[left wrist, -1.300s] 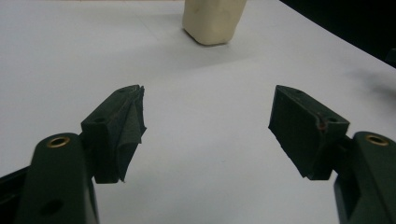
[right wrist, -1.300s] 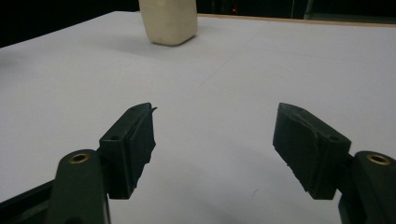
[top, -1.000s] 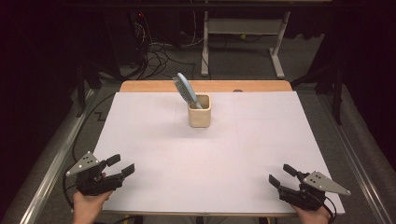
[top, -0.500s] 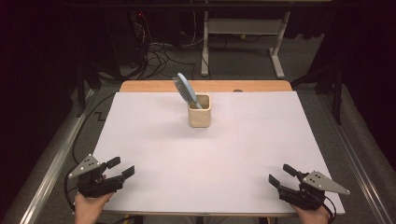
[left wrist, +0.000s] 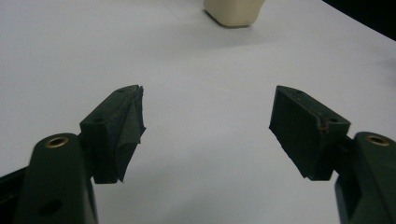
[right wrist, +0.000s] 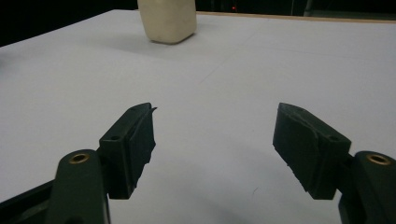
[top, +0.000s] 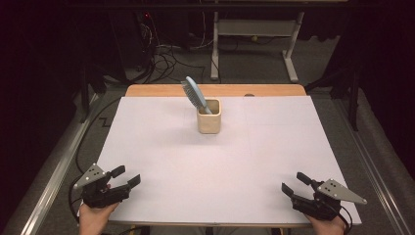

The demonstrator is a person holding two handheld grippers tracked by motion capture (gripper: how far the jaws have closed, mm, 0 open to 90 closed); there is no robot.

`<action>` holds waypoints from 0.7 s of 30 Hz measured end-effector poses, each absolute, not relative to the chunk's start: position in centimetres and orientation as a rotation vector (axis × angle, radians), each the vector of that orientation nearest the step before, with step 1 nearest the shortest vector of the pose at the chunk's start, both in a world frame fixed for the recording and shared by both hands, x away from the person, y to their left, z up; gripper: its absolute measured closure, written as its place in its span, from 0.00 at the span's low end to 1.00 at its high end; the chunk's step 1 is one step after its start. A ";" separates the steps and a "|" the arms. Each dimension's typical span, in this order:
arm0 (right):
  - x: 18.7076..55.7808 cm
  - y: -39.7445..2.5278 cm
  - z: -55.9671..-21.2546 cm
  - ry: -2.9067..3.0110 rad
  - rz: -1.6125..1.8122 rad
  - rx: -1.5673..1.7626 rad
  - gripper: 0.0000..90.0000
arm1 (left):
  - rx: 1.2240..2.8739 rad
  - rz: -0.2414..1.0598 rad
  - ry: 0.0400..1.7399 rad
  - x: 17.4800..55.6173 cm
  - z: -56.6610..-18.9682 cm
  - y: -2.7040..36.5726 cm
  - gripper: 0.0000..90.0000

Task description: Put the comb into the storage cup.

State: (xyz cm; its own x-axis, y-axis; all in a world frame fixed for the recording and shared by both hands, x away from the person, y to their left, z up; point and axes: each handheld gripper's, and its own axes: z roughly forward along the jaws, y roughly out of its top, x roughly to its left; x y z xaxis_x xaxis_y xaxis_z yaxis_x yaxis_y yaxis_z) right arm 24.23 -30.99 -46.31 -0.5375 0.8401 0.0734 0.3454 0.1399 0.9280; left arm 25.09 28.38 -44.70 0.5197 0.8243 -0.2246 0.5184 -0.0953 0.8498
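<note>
A cream square cup [top: 209, 116] stands on the white sheet [top: 215, 161] toward the far middle of the table. A light blue hairbrush [top: 195, 95] leans out of it, bristle head up and tilted left. My left gripper [top: 126, 177] rests open at the near left corner, jaws wide apart with nothing between them [left wrist: 205, 126]. My right gripper [top: 295, 183] sits open at the near right corner, also holding nothing [right wrist: 212, 135]. The cup's base [left wrist: 233, 11] appears far ahead in the left gripper view, and the cup [right wrist: 167, 18] is far ahead to the left in the right gripper view.
The wooden table edge [top: 264, 90] runs along the far side of the sheet. Beyond it, on the dark floor, are cables [top: 166, 54] and a white desk frame [top: 254, 29]. Metal rails [top: 54, 171] flank the table on both sides.
The left gripper has shifted slightly toward the near edge. Nothing else has moved.
</note>
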 end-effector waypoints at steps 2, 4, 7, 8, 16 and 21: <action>24.2 -31.0 -46.3 1.952 1.388 1.133 0.33 | 1.761 0.387 1.131 25.1 -44.8 28.4 0.30; 24.2 -31.0 -46.3 1.952 1.389 1.135 0.33 | 1.758 0.382 1.135 25.2 -45.0 28.4 0.30; 24.2 -31.0 -46.3 1.952 1.388 1.134 0.33 | 1.758 0.381 1.143 25.2 -45.3 28.5 0.30; 24.2 -31.0 -46.3 1.952 1.389 1.135 0.33 | 1.760 0.382 1.146 25.2 -45.4 28.5 0.29; 24.2 -31.0 -46.3 1.950 1.392 1.133 0.33 | 1.746 0.389 1.161 25.4 -45.7 28.8 0.30; 24.2 -31.1 -46.3 1.946 1.393 1.133 0.33 | 1.737 0.396 1.170 25.4 -45.9 29.0 0.30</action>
